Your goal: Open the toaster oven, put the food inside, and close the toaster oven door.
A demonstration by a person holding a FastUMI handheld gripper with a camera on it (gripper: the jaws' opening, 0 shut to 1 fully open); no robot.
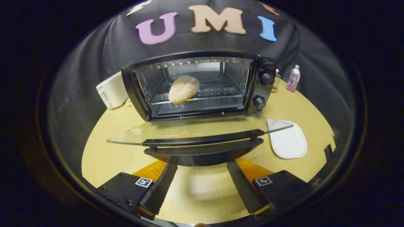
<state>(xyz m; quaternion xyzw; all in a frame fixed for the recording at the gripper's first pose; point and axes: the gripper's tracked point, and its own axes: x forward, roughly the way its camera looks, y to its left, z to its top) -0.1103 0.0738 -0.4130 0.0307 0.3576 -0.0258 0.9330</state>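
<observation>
The black toaster oven [202, 85] stands on the wooden table with its glass door [189, 130] folded down flat toward me. A round breaded piece of food [184, 89] lies on the wire rack inside. The door's black handle [203, 148] sits just ahead of my fingertips, which reach under its front edge. My gripper [202, 168] is open, its two ribbed fingers spread wide with nothing between them.
An empty white plate [288, 140] lies on the table to the right of the door. A white appliance [112, 91] stands left of the oven. A small pink-labelled bottle [293, 78] stands at the back right. Two knobs [266, 78] sit on the oven's right panel.
</observation>
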